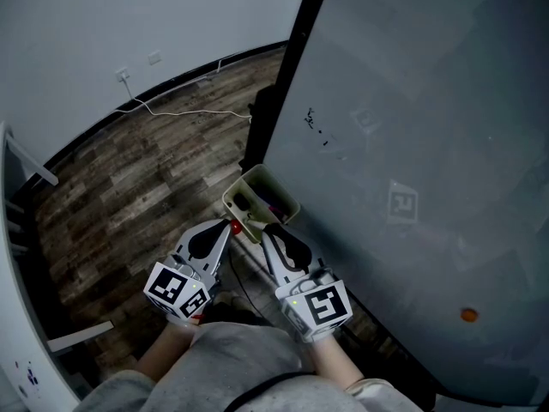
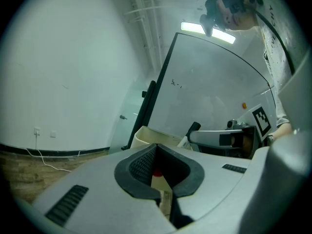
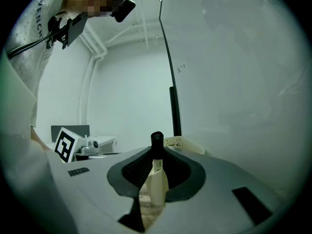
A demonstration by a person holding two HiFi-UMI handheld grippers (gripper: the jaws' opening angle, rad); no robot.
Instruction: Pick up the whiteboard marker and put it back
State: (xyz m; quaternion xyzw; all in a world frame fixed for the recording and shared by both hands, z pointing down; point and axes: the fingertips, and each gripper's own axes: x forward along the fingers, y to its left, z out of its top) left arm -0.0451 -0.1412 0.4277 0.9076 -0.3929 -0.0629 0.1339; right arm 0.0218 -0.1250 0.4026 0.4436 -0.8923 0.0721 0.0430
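Note:
My left gripper (image 1: 227, 227) is shut on a white marker with a red cap (image 1: 235, 227); that red-capped marker (image 2: 157, 178) sits deep between the dark pads in the left gripper view. My right gripper (image 1: 268, 230) is shut on a white marker with a black cap (image 3: 156, 168), which stands up between its jaws. Both grippers hover side by side just short of the cream marker holder (image 1: 257, 197) fixed to the whiteboard (image 1: 412, 144). The holder (image 2: 145, 135) lies straight ahead of the left gripper (image 2: 156, 146). It also shows as a cream rim (image 3: 184, 145) beyond the right gripper (image 3: 155, 151).
The whiteboard's black frame edge (image 1: 287, 67) runs up from the holder. Wood-plank floor (image 1: 146, 187) lies to the left, with a white cable (image 1: 184, 112) along the wall. A small orange magnet (image 1: 468, 315) is stuck low on the board. A white furniture edge (image 1: 26, 316) is at far left.

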